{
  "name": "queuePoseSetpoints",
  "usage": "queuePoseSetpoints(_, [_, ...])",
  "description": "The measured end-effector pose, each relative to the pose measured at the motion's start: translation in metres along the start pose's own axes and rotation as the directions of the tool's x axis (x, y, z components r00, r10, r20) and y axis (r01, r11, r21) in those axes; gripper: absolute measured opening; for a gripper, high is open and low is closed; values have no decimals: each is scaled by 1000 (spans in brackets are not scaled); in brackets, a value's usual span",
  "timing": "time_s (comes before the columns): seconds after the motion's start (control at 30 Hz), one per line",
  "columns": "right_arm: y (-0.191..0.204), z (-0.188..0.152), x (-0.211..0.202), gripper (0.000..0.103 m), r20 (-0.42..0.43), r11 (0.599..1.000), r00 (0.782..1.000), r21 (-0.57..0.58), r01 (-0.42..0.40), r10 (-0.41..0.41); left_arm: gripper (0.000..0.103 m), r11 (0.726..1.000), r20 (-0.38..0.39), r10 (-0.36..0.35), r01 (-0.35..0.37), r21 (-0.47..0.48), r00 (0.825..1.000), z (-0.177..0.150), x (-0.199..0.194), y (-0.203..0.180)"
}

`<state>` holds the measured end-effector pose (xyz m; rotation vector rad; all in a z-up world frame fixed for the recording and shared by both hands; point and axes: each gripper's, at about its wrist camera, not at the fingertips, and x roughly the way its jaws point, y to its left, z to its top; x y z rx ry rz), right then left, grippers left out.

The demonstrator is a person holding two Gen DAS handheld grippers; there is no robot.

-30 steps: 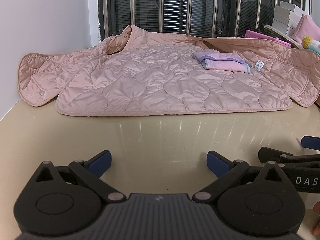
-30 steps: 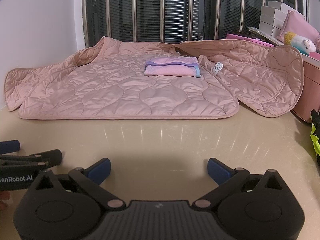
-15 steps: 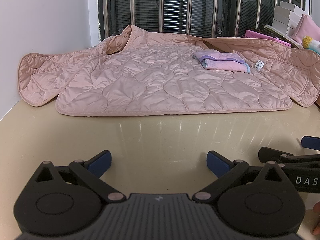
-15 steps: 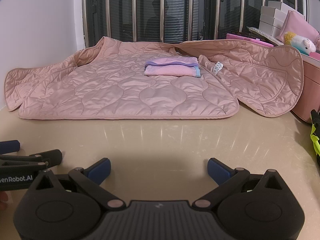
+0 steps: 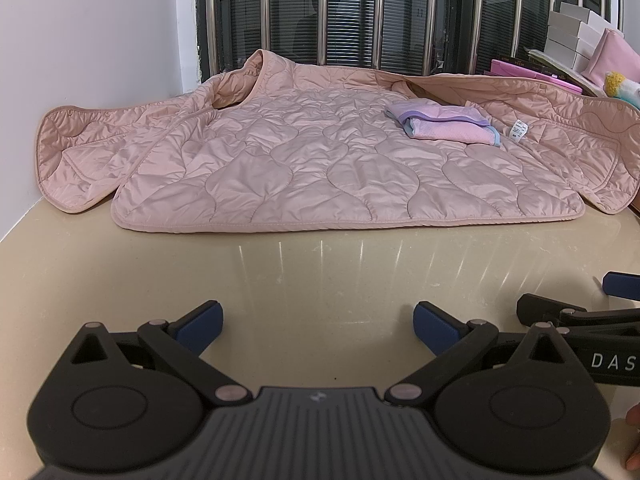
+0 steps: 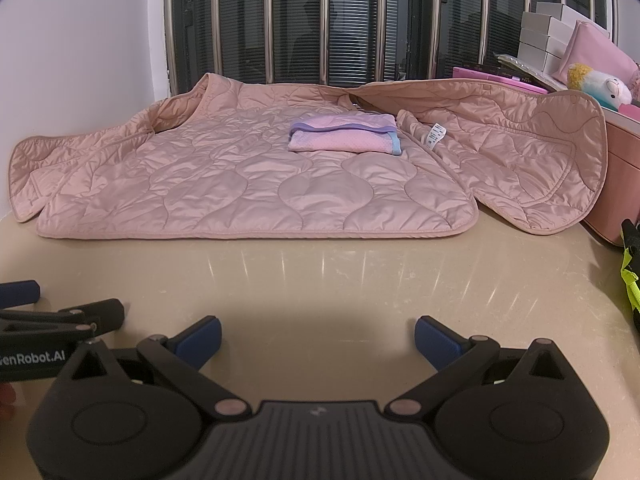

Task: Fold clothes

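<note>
A pink quilted jacket [image 5: 320, 168] lies spread open, lining up, at the far side of the beige table [image 5: 320, 272]; it also shows in the right wrist view [image 6: 260, 184]. A small folded pink and purple garment [image 5: 446, 124] rests on it right of centre, seen too in the right wrist view [image 6: 344, 138]. My left gripper [image 5: 318, 322] is open and empty, low over the near table. My right gripper [image 6: 318, 338] is open and empty beside it; it also shows at the right edge of the left wrist view [image 5: 580, 300].
A wall [image 5: 80, 40] bounds the left, a barred window [image 5: 360, 12] the back. A pink box [image 6: 616, 176], white boxes [image 6: 544, 36], a pink pouch [image 6: 596, 56] and a plush toy [image 6: 600, 88] stand at the right. A yellow-green strap [image 6: 630, 280] lies at the right edge.
</note>
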<state>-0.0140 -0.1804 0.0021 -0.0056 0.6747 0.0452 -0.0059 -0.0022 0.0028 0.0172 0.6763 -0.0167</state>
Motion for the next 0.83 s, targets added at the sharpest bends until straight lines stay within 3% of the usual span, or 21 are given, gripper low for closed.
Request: queuePoseSetpoints(0.83, [0, 0, 0, 103, 0, 1000, 1000, 1, 1, -1, 102, 1000, 0, -1, 1, 0, 1000, 0, 0, 0])
